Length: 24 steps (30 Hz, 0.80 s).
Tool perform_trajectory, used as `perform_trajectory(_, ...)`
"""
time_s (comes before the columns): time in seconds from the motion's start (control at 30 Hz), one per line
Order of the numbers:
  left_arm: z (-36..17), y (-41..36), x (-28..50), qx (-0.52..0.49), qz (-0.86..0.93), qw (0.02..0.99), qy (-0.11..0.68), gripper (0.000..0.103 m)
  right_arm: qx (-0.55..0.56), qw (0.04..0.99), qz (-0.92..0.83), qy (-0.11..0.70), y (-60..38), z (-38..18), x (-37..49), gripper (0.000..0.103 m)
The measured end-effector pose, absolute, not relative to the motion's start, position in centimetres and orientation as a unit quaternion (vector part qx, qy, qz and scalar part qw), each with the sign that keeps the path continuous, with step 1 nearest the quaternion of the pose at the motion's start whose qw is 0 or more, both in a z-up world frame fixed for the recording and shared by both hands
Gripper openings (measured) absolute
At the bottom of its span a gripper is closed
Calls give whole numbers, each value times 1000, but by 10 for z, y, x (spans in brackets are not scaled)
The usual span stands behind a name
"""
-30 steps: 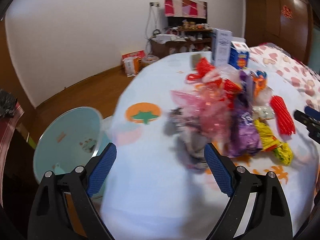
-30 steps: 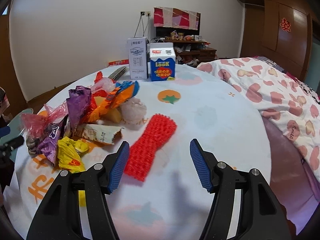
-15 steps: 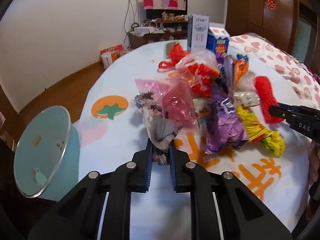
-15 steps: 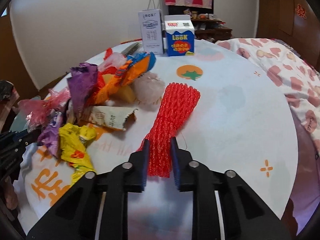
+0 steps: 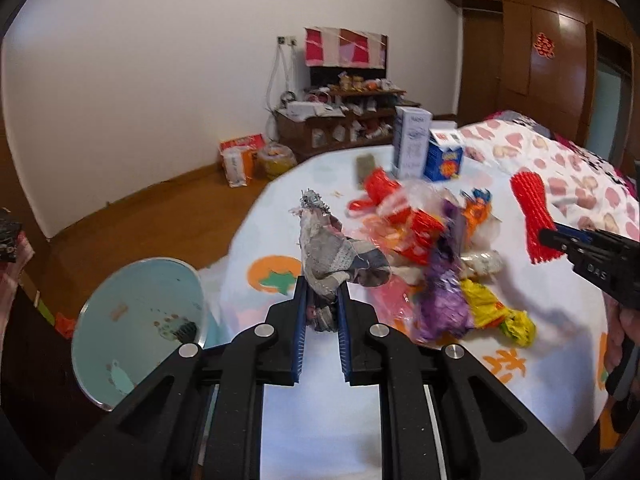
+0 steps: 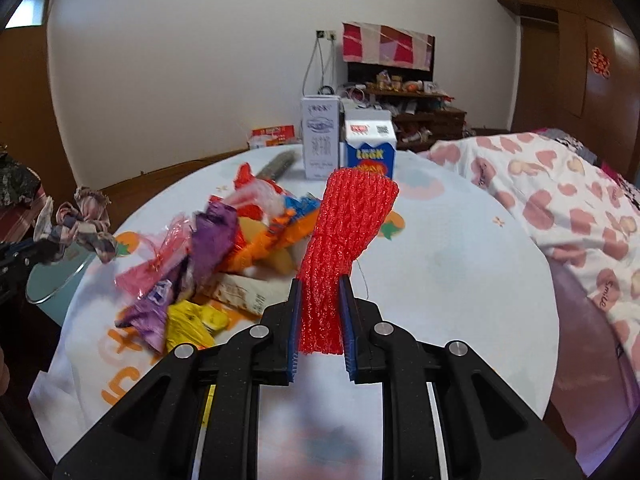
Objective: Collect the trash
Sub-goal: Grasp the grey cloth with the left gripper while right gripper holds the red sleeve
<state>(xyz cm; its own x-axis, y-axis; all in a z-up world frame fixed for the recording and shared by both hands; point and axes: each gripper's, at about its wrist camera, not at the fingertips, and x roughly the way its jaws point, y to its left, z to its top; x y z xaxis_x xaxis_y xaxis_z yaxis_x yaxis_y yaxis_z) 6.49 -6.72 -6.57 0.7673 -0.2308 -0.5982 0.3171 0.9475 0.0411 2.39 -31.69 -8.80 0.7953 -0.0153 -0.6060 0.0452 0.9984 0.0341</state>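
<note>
My left gripper (image 5: 321, 312) is shut on a crumpled grey rag (image 5: 332, 248) and holds it up above the table's left edge; the rag also shows in the right wrist view (image 6: 80, 224). My right gripper (image 6: 320, 316) is shut on a red foam net (image 6: 344, 240) and holds it above the table; the net also shows in the left wrist view (image 5: 532, 216). A pile of wrappers (image 6: 224, 248), pink, purple, orange and yellow, lies on the white round table (image 6: 460, 264). A pale blue trash bin (image 5: 136, 328) stands open on the floor at the table's left.
Two cartons, white (image 6: 320, 140) and blue (image 6: 370, 148), stand at the table's far edge. A bed with a heart-print cover (image 6: 568, 200) lies to the right. A cluttered low shelf (image 5: 344, 116) stands at the back wall.
Both grippers closed from open, the left on the rag and the right on the red net, and both have lifted their pieces off the table.
</note>
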Motion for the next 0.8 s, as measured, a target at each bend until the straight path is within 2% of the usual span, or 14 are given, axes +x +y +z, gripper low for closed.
perform_trajectory(0.8, -65, 3, 80, 47, -52, 954, 292, 14, -11, 958, 83, 273, -221, -57, 74, 19)
